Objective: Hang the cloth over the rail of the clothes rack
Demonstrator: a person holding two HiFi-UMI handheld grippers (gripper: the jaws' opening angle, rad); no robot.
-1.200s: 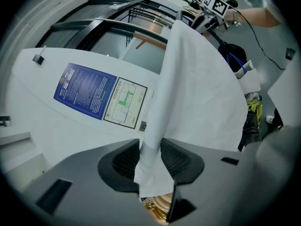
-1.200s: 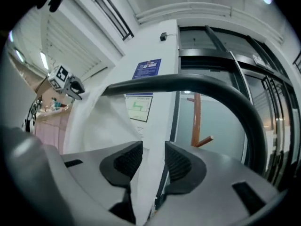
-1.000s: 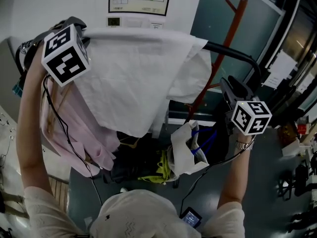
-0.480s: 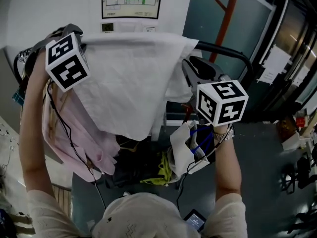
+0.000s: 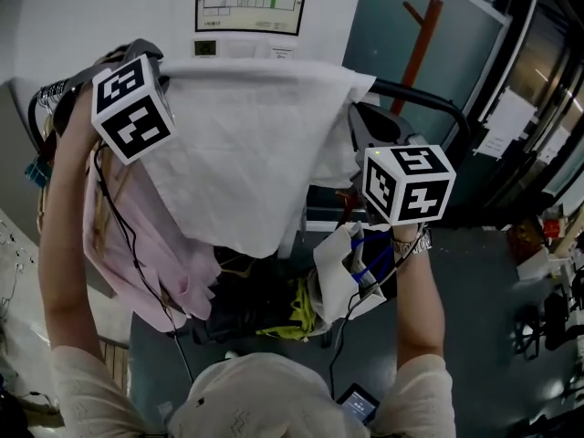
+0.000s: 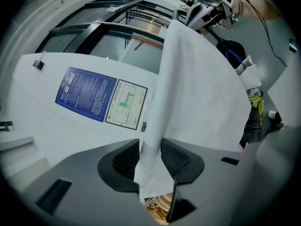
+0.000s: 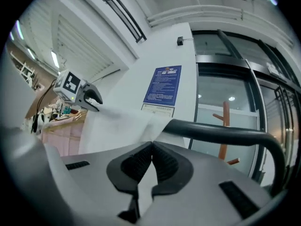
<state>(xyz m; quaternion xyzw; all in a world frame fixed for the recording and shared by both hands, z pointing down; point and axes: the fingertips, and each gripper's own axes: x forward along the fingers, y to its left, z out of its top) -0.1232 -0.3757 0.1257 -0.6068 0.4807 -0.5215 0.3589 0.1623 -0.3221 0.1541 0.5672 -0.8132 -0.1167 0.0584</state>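
**Both corners pinched, cloth spreading along the rail**

The cloth is lying high in front of me, its top edge running level and its body hanging down toward me to a point at 6 o'clock. It seems to be draping over the rail already, and the bare black bar is coming out from under the cloth's 2 o'clock corner.

My left tool is clamping a fold of the cloth at its 10 o'clock corner, with both pads pressing the fabric. My right tool has just been closing. Its pads are now meeting on the thin edge at the cloth's 3 o'clock side, right under the rail.

I am judging this as the spreading step. The cloth is up, but its right side is bunching. The next move is calling for a gentle pull toward 3 o'clock along the bar, then letting go with both tools.

Room is tightest at 12 o'clock, where the wall is standing close behind the rail. A pink garment is hanging against the cloth at 8 o'clock, so I am expecting little slack there. Toward 3 o'clock the bar is running free until it bends down. The red coat stand is standing well beyond it.
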